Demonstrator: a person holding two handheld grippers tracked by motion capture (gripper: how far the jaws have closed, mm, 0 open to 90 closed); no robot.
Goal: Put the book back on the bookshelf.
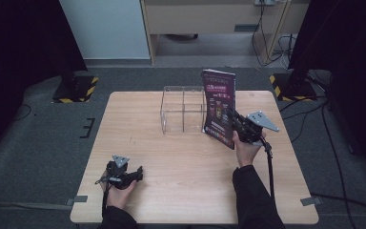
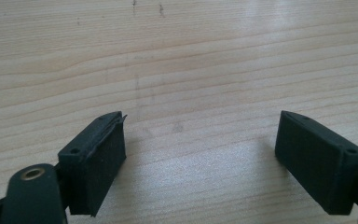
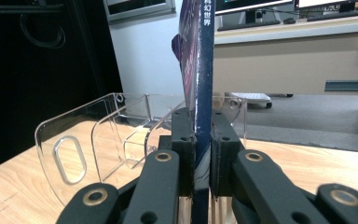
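The right tool [image 1: 232, 120] pinched a book [image 1: 219, 107] by its spine (dark blue, seen edge-on in the right gripper view), holding it upright just beside the right end of a clear rack [image 1: 183, 109] on the counter [image 1: 171, 157]. The left tool [image 1: 136, 172] rested low near the counter's front left, its jaws spread with nothing between them.

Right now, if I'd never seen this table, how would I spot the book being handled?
On the wooden table, look toward the far right for the clear plastic organizer. Standing upright against its right side is the book, clamped by the right gripper. It is the one dark purple thing there, with a printed cover.
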